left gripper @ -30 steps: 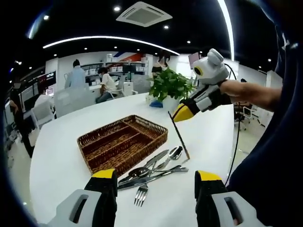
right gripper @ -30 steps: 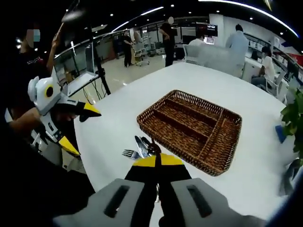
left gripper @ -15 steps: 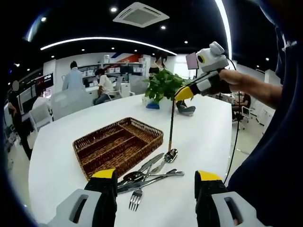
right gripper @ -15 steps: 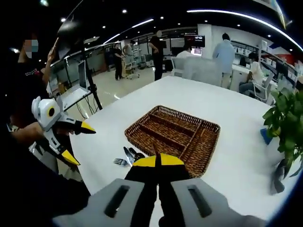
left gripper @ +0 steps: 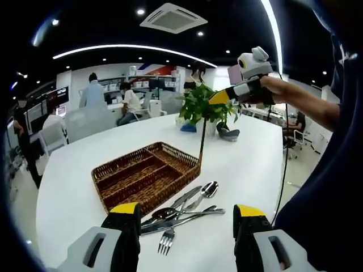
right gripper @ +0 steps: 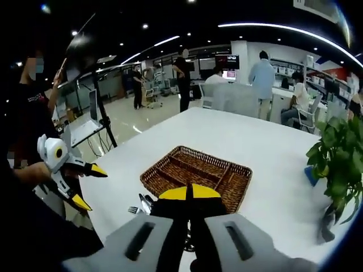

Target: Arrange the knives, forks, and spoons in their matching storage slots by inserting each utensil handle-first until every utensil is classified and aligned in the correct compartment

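A brown wicker cutlery tray with long compartments lies on the white table, also seen in the right gripper view. Beside its near edge lies a pile of steel spoons, knives and a fork, partly hidden behind the jaws in the right gripper view. My right gripper is raised above the table, shut on a thin dark-handled utensil that hangs down to the tray's right corner. Its kind is unclear. My left gripper hovers open just short of the pile, holding nothing, and appears at the left.
A potted green plant stands at the table's far side, with a dark object and a blue item next to it. A cable hangs from the right gripper. Several people sit and stand at desks beyond the table.
My right gripper has risen and drawn back with the dark utensil, which now hangs upright with its lower end at the tray's corner. The left gripper has stayed open in place.
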`<state>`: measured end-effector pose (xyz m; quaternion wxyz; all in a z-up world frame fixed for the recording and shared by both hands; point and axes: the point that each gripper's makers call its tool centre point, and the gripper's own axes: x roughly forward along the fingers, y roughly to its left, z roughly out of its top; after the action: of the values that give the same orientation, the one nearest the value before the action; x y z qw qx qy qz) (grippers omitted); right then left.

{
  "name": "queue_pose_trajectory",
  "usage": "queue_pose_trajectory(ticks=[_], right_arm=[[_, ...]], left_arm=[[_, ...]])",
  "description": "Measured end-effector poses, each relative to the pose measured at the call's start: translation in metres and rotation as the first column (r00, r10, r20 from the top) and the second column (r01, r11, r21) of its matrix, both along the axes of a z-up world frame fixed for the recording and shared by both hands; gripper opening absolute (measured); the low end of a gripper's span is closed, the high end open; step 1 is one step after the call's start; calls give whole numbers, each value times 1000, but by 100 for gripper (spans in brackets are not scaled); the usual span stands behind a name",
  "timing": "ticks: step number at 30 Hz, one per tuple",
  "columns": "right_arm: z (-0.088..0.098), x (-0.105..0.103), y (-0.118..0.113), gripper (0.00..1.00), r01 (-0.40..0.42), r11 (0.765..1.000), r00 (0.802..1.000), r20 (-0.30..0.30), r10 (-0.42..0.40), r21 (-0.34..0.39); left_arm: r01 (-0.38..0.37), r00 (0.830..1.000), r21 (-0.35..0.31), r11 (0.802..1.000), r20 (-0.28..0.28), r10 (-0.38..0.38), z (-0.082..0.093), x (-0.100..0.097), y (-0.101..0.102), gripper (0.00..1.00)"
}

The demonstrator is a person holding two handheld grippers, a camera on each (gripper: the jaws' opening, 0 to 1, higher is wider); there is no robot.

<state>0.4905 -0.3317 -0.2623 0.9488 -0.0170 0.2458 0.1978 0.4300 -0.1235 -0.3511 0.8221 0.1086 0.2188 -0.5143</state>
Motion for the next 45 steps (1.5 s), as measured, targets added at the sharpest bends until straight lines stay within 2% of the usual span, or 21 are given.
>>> queue_pose_trajectory(ticks=[10,18,21,23,31,40,45], right_arm=[[8,49,-19,0,12,1000,999,49,-11,-14],[-5,94,-19,0,-21,1000,999,39,22,-23],[-10,103,-18,0,-26,999,999,32,27,-24],[-16,111,-20,0,-32,997,999,31,34,-64],[-30,145,-23,0,-44,997,999,18,46,-68],[-32,181,-33,0,-40,995,998,39,44,-90],[-39,192,-31,0,-55,993,997,40,60,-109]], left_arm=[[-58,998,-4,998,2,58,-2,10,9,69],[-101,995,4,995,-3,101,-5,17,15,69],[-117,993,6,993,-3,117,-4,19,18,69],[-131,991,7,991,-1,131,-5,22,22,69],[-195,980,18,981,-21,196,-6,30,37,69],[-212,976,34,977,-36,213,-7,30,43,69],[-213,976,39,976,-36,214,-5,29,45,69]])
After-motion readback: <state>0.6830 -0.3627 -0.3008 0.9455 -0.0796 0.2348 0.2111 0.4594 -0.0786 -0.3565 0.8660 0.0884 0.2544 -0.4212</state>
